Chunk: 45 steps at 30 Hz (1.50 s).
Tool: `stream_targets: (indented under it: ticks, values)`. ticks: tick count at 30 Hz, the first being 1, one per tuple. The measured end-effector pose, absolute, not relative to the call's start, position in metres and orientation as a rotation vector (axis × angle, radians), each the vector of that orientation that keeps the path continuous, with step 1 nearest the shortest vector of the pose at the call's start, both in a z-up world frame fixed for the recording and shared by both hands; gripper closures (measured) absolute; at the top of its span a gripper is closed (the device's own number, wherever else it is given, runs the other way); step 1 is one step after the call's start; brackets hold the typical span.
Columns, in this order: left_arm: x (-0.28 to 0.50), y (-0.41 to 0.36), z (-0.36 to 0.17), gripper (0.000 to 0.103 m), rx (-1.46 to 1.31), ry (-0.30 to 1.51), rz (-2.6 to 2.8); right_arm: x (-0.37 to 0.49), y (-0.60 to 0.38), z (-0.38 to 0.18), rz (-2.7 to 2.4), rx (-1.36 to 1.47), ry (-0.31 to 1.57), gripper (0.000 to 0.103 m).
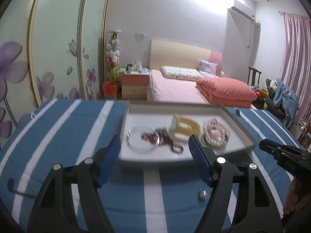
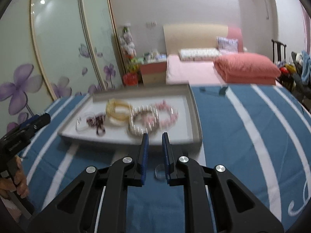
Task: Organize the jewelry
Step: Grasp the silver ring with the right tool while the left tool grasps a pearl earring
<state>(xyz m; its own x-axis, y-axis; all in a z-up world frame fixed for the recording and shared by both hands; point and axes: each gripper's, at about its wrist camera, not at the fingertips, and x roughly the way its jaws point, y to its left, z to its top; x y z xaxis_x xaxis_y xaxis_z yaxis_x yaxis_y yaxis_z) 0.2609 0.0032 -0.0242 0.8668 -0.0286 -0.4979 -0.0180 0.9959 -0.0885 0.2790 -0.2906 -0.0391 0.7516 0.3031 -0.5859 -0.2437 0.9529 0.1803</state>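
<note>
A grey tray lies on a blue and white striped cloth. In it are a clear bangle, a dark red bead string, a yellow bangle, a pearl bracelet and a pink bead bracelet. My left gripper is open, just before the tray's near edge. My right gripper has a narrow gap between its jaws and holds nothing, at the tray's near edge.
A small silver piece lies on the cloth below my left gripper. A clear round piece lies on the cloth under my right fingers. Behind the table stand a pink bed, a nightstand and a wardrobe.
</note>
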Motion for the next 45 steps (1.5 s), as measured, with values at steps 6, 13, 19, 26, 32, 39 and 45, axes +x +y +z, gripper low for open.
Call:
stream_targets:
  ticks: [6, 13, 19, 26, 32, 39, 45]
  values:
    - [0.247, -0.009, -0.046, 0.029, -0.072, 0.603, -0.057, 0.274, -0.288, -0.058, 0.301, 0.076, 0.764, 0.081]
    - [0.250, -0.017, -0.057, 0.027, -0.049, 0.650, -0.090, 0.276, -0.277, -0.074, 0.292, 0.021, 0.834, 0.060]
    - [0.250, -0.023, -0.064, 0.027, -0.029, 0.677, -0.107, 0.288, -0.271, -0.085, 0.260, -0.010, 0.885, 0.060]
    - [0.249, -0.030, -0.068, 0.027, 0.005, 0.706, -0.125, 0.298, -0.268, -0.085, 0.232, -0.049, 0.892, 0.080]
    - [0.253, -0.040, -0.075, 0.028, 0.051, 0.767, -0.151, 0.285, -0.278, -0.085, 0.218, -0.022, 0.889, 0.080]
    - [0.262, -0.054, -0.084, 0.039, 0.079, 0.834, -0.180, 0.284, -0.279, -0.084, 0.215, -0.016, 0.890, 0.080]
    - [0.272, -0.069, -0.092, 0.050, 0.103, 0.871, -0.202, 0.286, -0.280, -0.083, 0.226, 0.006, 0.892, 0.080]
